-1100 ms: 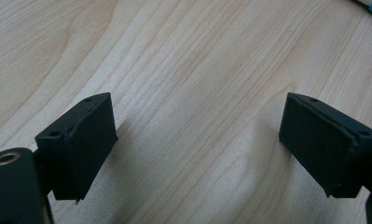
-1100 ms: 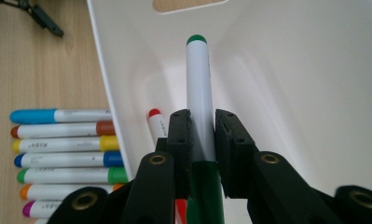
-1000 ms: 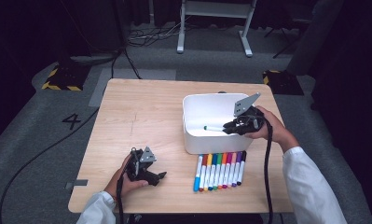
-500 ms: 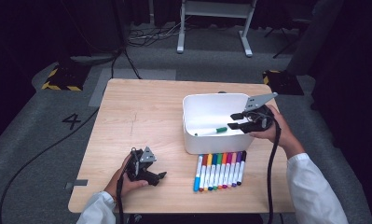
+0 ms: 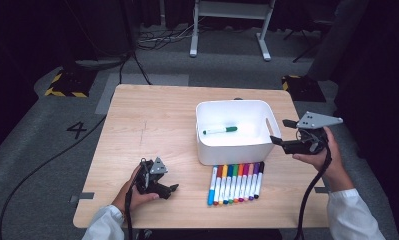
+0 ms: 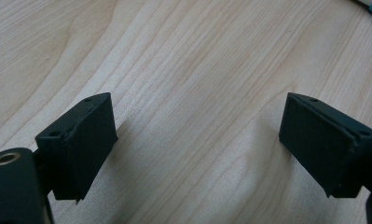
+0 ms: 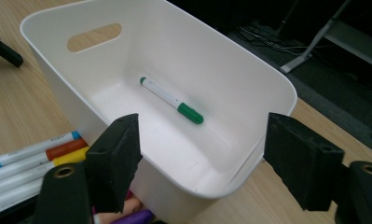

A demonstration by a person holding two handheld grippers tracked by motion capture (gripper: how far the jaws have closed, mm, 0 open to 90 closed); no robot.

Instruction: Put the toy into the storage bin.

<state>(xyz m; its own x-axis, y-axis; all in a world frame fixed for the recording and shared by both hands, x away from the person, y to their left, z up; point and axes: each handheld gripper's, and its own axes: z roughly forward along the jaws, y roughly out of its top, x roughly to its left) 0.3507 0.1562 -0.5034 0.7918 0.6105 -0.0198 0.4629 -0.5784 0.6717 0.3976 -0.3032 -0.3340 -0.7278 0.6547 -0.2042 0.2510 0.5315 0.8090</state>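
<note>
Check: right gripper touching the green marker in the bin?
Apart. In the right gripper view the green marker lies on the white bin floor, well beyond the open right gripper, whose jaws have just been opening with nothing between them.

Wooden table (image 5: 152, 120): white bin (image 5: 232, 150), markers (image 5: 235, 182)
</note>
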